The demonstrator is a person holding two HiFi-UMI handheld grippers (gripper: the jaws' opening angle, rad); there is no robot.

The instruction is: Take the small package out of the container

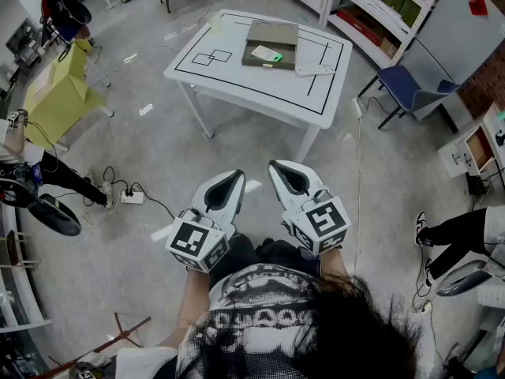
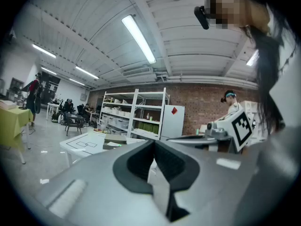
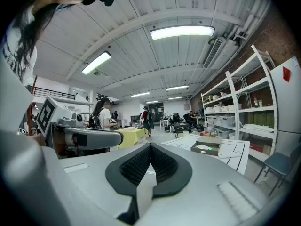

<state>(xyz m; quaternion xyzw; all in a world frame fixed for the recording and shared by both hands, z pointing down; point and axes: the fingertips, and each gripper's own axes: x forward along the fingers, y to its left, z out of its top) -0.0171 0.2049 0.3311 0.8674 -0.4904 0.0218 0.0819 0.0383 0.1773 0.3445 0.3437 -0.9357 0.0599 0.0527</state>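
Note:
A brown open container (image 1: 271, 44) sits on the white table (image 1: 237, 81), far ahead of me. Inside it lies the small white package with a green patch (image 1: 266, 53). My left gripper (image 1: 235, 178) and right gripper (image 1: 278, 168) are held side by side close to my body, well short of the table. Both are shut with nothing between the pads. The left gripper (image 2: 154, 143) looks towards the table (image 2: 82, 144) and container (image 2: 112, 138). Beyond the right gripper (image 3: 151, 146), the container (image 3: 207, 151) and package (image 3: 202, 147) show at the right.
A flat white item (image 1: 314, 69) lies on the table beside the container. A blue chair (image 1: 406, 88) and shelves (image 1: 379, 6) stand at the right. A yellow-covered table (image 1: 59, 93) is at the left. A power strip with cables (image 1: 130, 197) lies on the floor.

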